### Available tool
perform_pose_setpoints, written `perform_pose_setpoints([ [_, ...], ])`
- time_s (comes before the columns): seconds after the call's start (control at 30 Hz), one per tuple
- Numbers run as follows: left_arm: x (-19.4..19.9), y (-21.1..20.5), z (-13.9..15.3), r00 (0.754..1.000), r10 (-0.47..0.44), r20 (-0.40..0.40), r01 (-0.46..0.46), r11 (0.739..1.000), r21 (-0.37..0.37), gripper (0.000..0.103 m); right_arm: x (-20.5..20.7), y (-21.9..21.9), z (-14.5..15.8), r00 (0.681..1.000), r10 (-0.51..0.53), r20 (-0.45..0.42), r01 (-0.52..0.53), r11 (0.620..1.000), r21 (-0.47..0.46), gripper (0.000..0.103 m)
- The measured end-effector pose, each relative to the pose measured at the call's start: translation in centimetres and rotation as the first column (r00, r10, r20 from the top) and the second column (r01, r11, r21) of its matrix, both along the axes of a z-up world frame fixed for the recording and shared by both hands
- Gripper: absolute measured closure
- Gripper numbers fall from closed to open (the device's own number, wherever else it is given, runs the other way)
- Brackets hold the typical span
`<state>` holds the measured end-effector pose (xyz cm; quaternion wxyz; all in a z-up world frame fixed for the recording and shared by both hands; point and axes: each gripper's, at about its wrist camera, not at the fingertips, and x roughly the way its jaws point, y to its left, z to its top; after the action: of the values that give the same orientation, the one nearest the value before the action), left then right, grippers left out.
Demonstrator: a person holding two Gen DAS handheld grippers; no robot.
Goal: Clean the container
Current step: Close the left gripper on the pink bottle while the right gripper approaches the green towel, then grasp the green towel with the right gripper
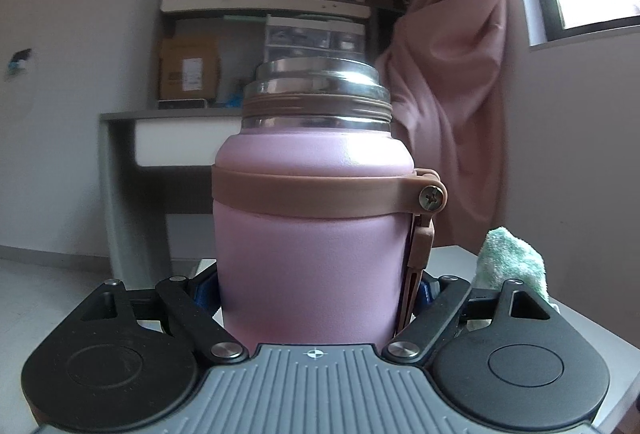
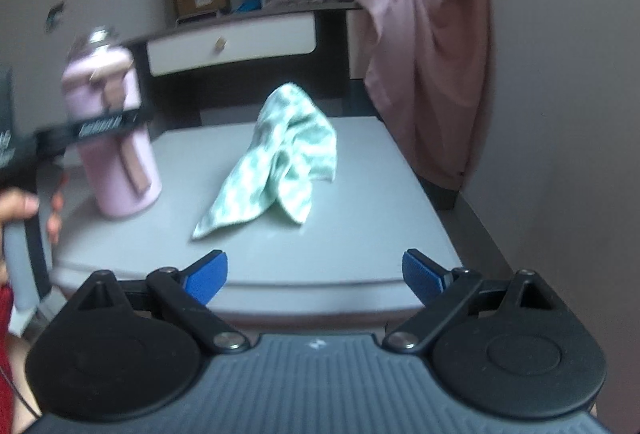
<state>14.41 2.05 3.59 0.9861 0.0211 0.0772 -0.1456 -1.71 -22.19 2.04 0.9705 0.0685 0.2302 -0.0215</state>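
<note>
- The pink flask (image 1: 314,234) stands upright near the left edge of the grey desk (image 2: 380,170), lid off, its steel threaded neck bare; the left wrist view cuts off its base behind the gripper body.
- The left gripper (image 1: 316,294) has its fingers pinching the flask's lower body. The blue pads are almost wholly hidden by the flask — only slivers show on either side.
- From the right wrist view that gripper is a blurred black bar across the flask, and the hand (image 2: 24,210) gripping its handle is cut by the picture's left edge.
- The brown carry strap (image 1: 416,258) hangs down the flask's side; its lower end is lost behind a finger.
- The green-and-white cloth (image 2: 284,158) lies crumpled near the middle of the desk, apart from the flask; in the left view only its top peeks over the gripper.
- The right gripper (image 2: 316,276) hovers over the near edge with fingers spread wide — nothing between them.
</note>
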Motion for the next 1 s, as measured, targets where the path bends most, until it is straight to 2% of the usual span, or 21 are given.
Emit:
perform_pose_setpoints([
  [0.13, 0.5, 0.7, -0.5, 0.999, -0.041, -0.003, 0.04, 0.999, -0.009, 0.018, 1.4, -0.4, 0.5, 1.0, -0.001, 0.007, 0.0, 1.0, 0.014, 0.009],
  [0.37, 1.2, 1.5, -0.8, 0.993, -0.12, 0.0, 0.12, 0.993, 0.007, 0.018, 4.5, 1.0, 2.2, 0.997, 0.035, 0.075, -0.029, 0.997, -0.076, 0.009],
  [0.53, 2.0, 2.6, -1.1, 0.984, -0.178, -0.01, 0.178, 0.984, -0.015, 0.018, 6.7, 1.2, 2.7, 0.99, 0.096, 0.101, -0.086, 0.991, -0.106, 0.009],
  [0.77, 2.4, 3.3, -1.4, 0.974, -0.227, -0.002, 0.227, 0.974, -0.013, 0.018, 9.7, 0.7, 2.6, 0.971, 0.219, 0.1, -0.207, 0.97, -0.126, 0.009],
  [0.87, 2.8, 3.4, -1.3, 0.971, -0.239, 0.0, 0.239, 0.971, -0.005, 0.018, 10.9, 0.4, 2.5, 0.965, 0.24, 0.109, -0.224, 0.964, -0.145, 0.009],
  [1.0, 2.7, 3.4, -1.3, 0.971, -0.237, 0.006, 0.237, 0.971, -0.001, 0.018, 12.8, -0.1, 2.2, 0.968, 0.233, 0.093, -0.222, 0.968, -0.114, 0.009],
])
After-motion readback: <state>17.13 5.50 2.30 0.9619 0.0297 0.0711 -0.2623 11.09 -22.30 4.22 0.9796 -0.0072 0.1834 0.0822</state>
